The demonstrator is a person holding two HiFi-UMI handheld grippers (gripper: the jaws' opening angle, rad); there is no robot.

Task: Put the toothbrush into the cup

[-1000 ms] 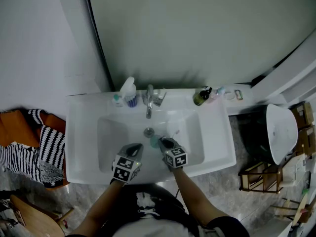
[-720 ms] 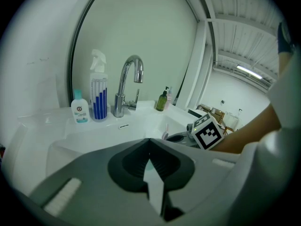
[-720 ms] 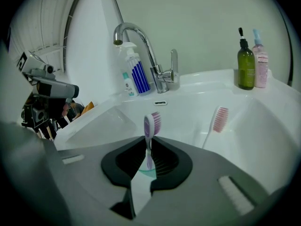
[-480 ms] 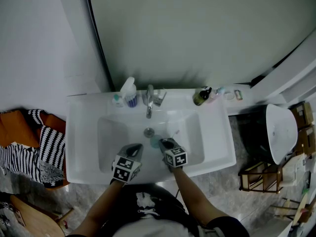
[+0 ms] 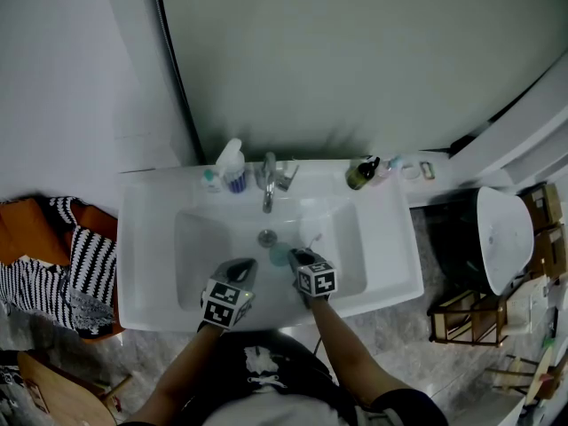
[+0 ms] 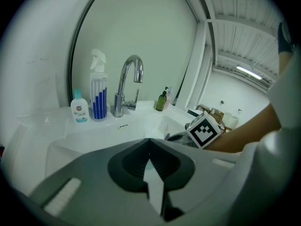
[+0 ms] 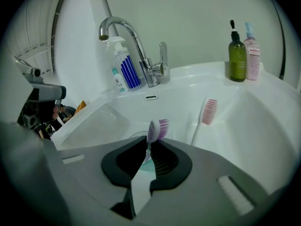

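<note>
Right hand-held gripper (image 7: 146, 144): clamped on toothbrush (image 7: 155, 129), bristles up | cup (image 5: 279, 256): right under its jaws | left hand-held gripper (image 6: 149, 144): closed, empty, just beside | step: lining up over cup | next: likely lower straight, then let go

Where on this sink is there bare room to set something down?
Free: the sink along its left rim, in front of the spray bottle; its right rim, in front of the green bottle; the basin's left end. Crowded: the ledge round the faucet, and mid-basin, with the left gripper, right gripper, cup and pink toothbrush.
</note>
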